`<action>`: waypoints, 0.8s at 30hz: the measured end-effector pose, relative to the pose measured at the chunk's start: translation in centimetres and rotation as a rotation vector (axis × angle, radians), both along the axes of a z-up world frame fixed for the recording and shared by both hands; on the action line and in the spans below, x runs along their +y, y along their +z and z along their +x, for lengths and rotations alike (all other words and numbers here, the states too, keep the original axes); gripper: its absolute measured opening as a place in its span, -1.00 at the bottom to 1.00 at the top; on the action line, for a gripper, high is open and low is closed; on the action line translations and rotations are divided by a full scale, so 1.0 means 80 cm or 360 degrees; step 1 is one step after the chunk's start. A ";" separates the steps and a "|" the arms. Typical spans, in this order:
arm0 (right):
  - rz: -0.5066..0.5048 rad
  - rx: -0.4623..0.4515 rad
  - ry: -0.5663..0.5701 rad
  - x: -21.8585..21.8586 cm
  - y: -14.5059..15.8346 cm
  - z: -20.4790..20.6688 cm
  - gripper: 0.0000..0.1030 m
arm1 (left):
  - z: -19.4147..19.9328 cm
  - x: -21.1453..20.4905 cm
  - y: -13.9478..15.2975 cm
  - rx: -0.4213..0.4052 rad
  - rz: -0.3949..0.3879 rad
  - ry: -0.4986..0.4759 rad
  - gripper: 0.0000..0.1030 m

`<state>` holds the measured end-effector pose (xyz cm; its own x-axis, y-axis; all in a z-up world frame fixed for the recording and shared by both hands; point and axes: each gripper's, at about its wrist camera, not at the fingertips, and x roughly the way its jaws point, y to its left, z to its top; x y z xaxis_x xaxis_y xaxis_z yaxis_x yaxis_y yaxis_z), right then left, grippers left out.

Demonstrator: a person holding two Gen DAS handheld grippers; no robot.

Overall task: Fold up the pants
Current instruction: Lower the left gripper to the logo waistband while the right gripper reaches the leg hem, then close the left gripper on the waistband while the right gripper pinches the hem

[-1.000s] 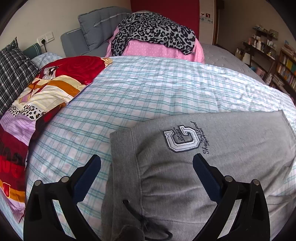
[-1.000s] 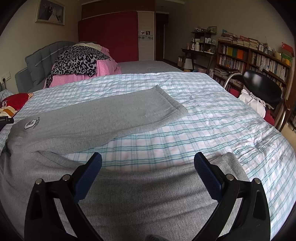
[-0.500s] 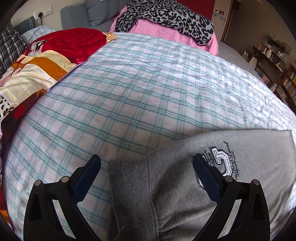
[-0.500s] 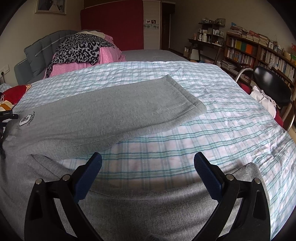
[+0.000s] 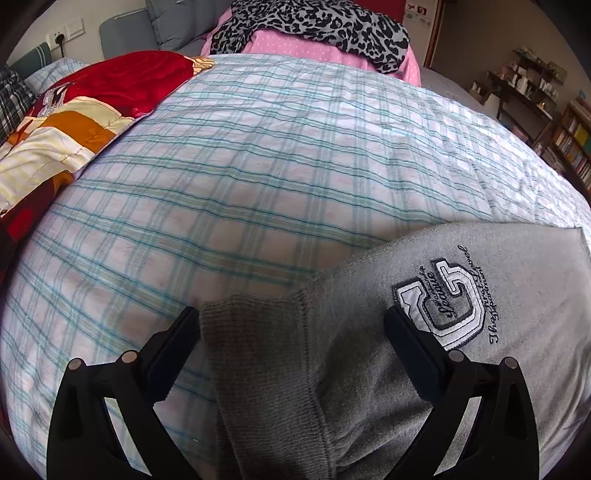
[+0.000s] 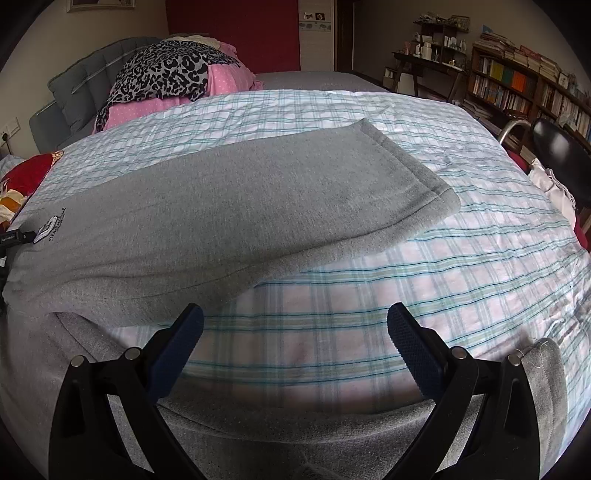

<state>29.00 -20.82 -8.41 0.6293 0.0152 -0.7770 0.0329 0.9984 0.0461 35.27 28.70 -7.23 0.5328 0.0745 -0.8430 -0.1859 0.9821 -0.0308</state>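
On the far left of the bed (image 5: 258, 155) lies a red patchwork quilt (image 5: 85, 107), with a leopard-print cloth (image 5: 314, 26) on a pink heap beyond. Nearer, the left claw (image 5: 291, 321) hangs spread wide, its fingers straddling the ribbed waistband (image 5: 255, 339) of the grey pants (image 6: 229, 206); the crest logo (image 5: 441, 306) sits by its right finger. Rightward, one leg stretches over the checked cover, and the right claw (image 6: 295, 317) gapes empty above the near leg (image 6: 295, 428)
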 end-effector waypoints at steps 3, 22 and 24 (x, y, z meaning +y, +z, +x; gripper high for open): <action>0.0079 0.0092 0.0063 -0.003 -0.012 0.007 0.96 | -0.007 -0.001 0.006 -0.0067 -0.0020 -0.0013 0.40; 0.0045 0.0068 -0.0032 -0.105 0.018 0.187 0.63 | -0.030 -0.006 0.044 -0.0292 -0.0218 -0.0082 -0.52; 0.0043 0.0036 -0.0064 -0.117 0.020 0.214 0.63 | -0.030 -0.005 0.043 -0.0292 -0.0217 -0.0077 -0.52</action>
<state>46.09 -30.19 -6.81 0.6121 0.0116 -0.7907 0.0743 0.9946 0.0721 32.84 28.30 -3.75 0.6782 -0.0629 -0.7321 -0.1180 0.9741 -0.1930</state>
